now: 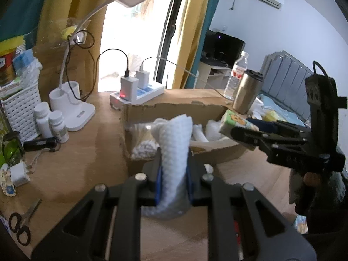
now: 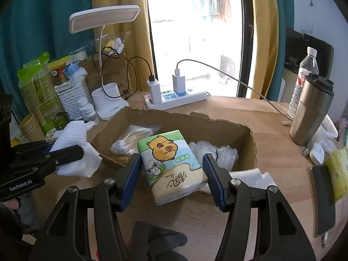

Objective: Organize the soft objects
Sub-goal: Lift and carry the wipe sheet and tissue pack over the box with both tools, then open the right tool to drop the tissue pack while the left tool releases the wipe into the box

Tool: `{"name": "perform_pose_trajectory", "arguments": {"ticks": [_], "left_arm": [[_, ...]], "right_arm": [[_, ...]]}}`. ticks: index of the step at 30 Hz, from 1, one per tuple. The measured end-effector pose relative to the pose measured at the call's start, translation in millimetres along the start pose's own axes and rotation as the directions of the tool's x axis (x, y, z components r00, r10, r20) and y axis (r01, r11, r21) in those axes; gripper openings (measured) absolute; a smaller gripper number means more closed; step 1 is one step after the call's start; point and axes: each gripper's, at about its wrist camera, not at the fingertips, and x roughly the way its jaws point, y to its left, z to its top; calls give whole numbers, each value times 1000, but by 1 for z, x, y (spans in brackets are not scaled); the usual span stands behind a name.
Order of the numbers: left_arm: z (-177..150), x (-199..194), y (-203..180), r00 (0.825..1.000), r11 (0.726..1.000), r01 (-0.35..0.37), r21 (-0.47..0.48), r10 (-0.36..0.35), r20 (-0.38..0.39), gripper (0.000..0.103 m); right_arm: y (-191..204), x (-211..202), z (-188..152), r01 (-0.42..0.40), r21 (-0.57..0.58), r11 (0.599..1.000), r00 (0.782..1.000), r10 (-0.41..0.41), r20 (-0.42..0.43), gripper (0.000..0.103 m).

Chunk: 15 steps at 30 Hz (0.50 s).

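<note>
My left gripper [image 1: 174,152] is shut on a white waffle-textured cloth [image 1: 174,134], which stands up between the blue pads just in front of an open cardboard box [image 1: 174,108]. The right wrist view shows that gripper [image 2: 65,148] and its cloth [image 2: 74,139] left of the box [image 2: 217,128]. My right gripper [image 2: 171,156] is shut on a tissue pack [image 2: 167,152] printed with a cartoon capybara, held over the box's near edge. It appears in the left wrist view as a gripper [image 1: 239,128] gripping the pack [image 1: 235,120] above the box's right end.
The box holds a bag of cotton swabs [image 2: 132,139] and a clear plastic bag [image 2: 219,152]. Another white cloth [image 2: 252,178] lies beside the box. A power strip [image 2: 176,100], desk lamp base [image 2: 108,104], steel tumbler [image 2: 311,111], water bottle [image 2: 304,76], phone [image 2: 322,198], scissors [image 1: 19,226] and pill bottles [image 1: 50,124] surround it.
</note>
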Motion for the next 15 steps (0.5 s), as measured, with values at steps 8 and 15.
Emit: {"name": "perform_pose_trajectory", "arguments": {"ticks": [8, 15], "left_arm": [[4, 1, 8, 1000, 1000, -16, -17, 16, 12, 18], [8, 4, 9, 999, 999, -33, -17, 33, 5, 18]], "right_arm": [[-8, 19, 11, -6, -1, 1000, 1000, 6, -5, 61], [-14, 44, 9, -13, 12, 1000, 999, 14, -50, 62]]}}
